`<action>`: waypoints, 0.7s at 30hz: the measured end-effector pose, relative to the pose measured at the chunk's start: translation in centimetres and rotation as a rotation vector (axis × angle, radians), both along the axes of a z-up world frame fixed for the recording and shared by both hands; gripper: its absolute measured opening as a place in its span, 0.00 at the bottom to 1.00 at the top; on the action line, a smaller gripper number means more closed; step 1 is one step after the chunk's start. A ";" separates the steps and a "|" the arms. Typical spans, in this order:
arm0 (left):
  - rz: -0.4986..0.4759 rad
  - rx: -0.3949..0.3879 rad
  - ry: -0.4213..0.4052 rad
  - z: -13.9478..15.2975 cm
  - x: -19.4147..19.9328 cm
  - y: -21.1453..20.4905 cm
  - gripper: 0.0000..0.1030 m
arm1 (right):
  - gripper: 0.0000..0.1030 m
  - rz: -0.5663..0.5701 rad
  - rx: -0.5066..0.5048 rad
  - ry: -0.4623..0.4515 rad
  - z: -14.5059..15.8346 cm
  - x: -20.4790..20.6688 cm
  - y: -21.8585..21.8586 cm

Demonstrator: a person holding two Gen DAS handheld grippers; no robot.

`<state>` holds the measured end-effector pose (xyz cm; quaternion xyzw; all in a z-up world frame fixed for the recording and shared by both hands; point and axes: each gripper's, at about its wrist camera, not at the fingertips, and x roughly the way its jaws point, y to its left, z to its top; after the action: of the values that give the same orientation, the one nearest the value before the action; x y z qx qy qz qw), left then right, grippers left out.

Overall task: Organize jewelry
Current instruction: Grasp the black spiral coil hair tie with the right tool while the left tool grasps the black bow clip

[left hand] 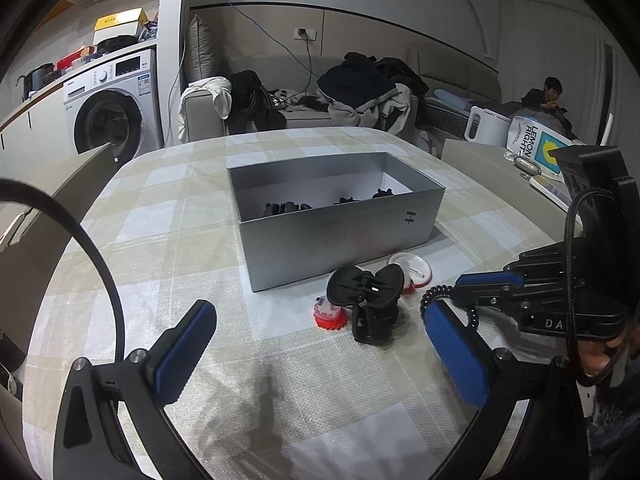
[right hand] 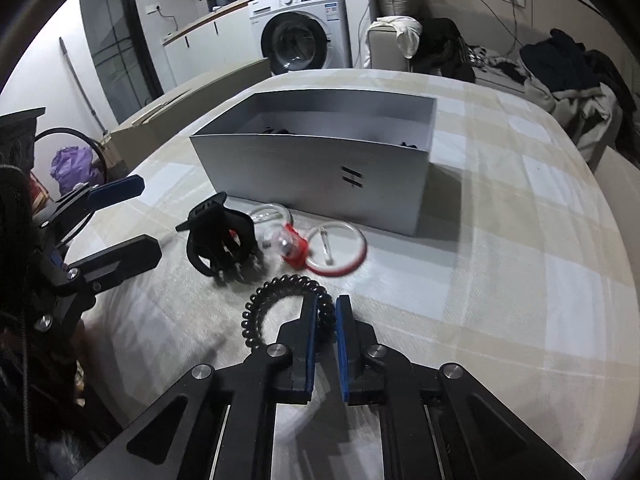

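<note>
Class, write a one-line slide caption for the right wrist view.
Right gripper shut on a black spiral hair tie, beside a black hair claw before the grey box.

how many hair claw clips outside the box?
1: a black claw clip on the tablecloth in front of the grey box, left of the red-and-clear items. Dark pieces inside the box may be more clips; too hidden to tell.

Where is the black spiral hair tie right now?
The black spiral hair tie lies on the table in the right wrist view, pinched by the right gripper, just in front of the black claw clip.
</note>
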<state>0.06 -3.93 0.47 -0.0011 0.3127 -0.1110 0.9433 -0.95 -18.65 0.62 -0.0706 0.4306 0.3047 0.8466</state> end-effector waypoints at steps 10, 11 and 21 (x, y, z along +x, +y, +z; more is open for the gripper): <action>-0.009 -0.002 0.006 0.0 0.1 0.0 0.99 | 0.09 0.032 -0.035 -0.029 0.0 -0.2 1.4; -0.011 -0.003 0.007 0.0 0.1 0.0 0.99 | 0.08 0.034 -0.039 -0.032 0.0 -0.3 1.5; -0.054 -0.020 0.030 0.0 0.6 -1.0 0.90 | 0.08 -0.010 0.163 -0.043 1.5 -0.8 -2.2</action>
<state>0.62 -4.92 0.44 -0.0038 0.3254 -0.1393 0.9352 -1.75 -20.84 2.08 -0.0056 0.3864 0.3329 0.8601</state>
